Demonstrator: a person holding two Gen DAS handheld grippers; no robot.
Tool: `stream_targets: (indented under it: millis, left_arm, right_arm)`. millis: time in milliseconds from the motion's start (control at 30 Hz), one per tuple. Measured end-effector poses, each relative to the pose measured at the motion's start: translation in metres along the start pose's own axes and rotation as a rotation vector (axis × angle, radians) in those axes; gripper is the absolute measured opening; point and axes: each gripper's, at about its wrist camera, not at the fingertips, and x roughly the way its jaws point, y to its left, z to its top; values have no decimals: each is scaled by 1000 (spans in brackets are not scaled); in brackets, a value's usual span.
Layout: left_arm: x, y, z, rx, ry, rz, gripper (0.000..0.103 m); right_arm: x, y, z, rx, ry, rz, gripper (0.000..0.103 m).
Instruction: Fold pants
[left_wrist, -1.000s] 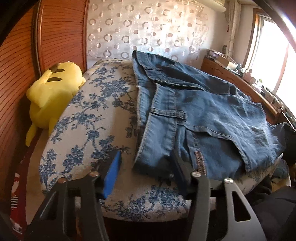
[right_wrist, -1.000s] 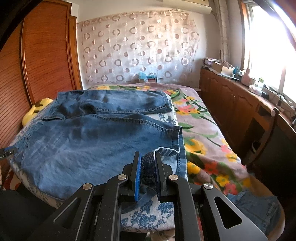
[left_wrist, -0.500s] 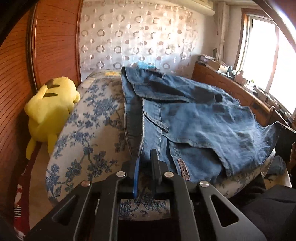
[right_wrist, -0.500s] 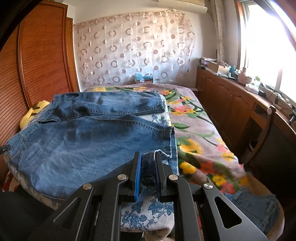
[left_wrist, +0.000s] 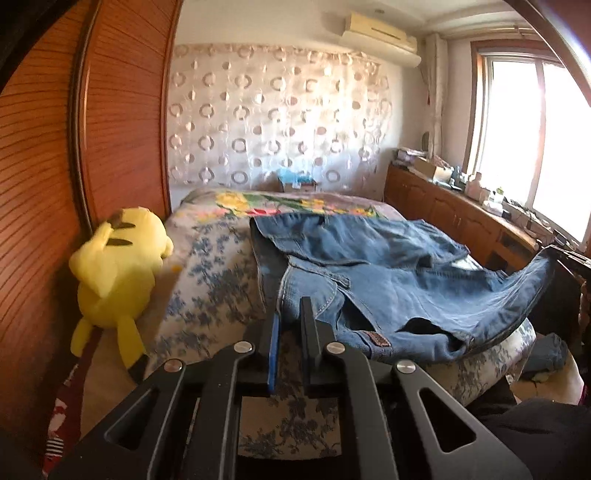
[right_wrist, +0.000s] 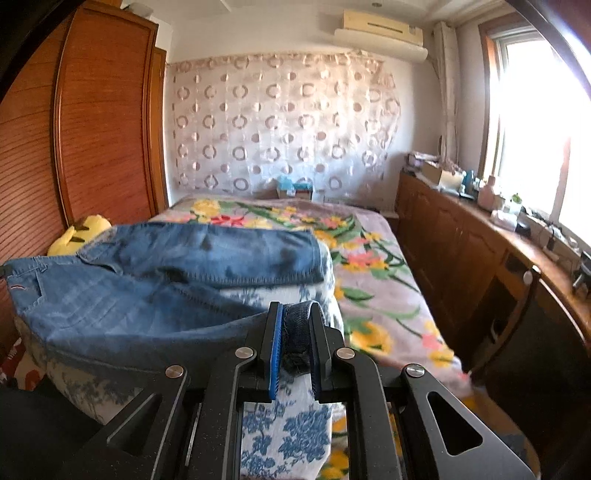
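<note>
Blue jeans (left_wrist: 388, 280) lie spread across the near end of the bed. My left gripper (left_wrist: 290, 321) is shut on the waistband corner, which rises off the cover into its narrow jaws. My right gripper (right_wrist: 297, 317) is shut on a folded bunch of the dark hem of the jeans (right_wrist: 147, 295). That corner hangs lifted, and the cloth sags between the two held ends. In the left wrist view the right-hand end of the jeans stretches up to the frame's right edge. The far leg lies flat on the bed.
A yellow plush toy (left_wrist: 118, 266) leans between the bed and the wooden wardrobe (left_wrist: 122, 129). A blue-flowered cover (left_wrist: 218, 280) lies under the jeans, a flowered blanket (right_wrist: 369, 280) beyond. A wooden cabinet (right_wrist: 461, 251) lines the right side. More denim (left_wrist: 546, 350) lies on the floor.
My left gripper closed on the waistband corner. Both grippers then rose, lifting the near edge of the jeans off the bed. The right grip on the hem is unchanged.
</note>
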Motion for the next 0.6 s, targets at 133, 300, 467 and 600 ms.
stream_targets:
  millis: [133,300,467,600]
  left_arm:
    - [-18,2,9,-13,-58,-5,10]
    - [-42,-3,23,10,-115,-20,10]
    - [-39,6,23,9,-119,0,10]
    - [-18,10,11,-5,-62,6,10]
  right_arm:
    - [-2,-1,2,4,-20,11,13]
    - [-2,1,-4,-20,-49,12,13]
    - [-1,0,-9,-34,-78,21,13]
    - [16,-3,-23,-31,-52,27,13]
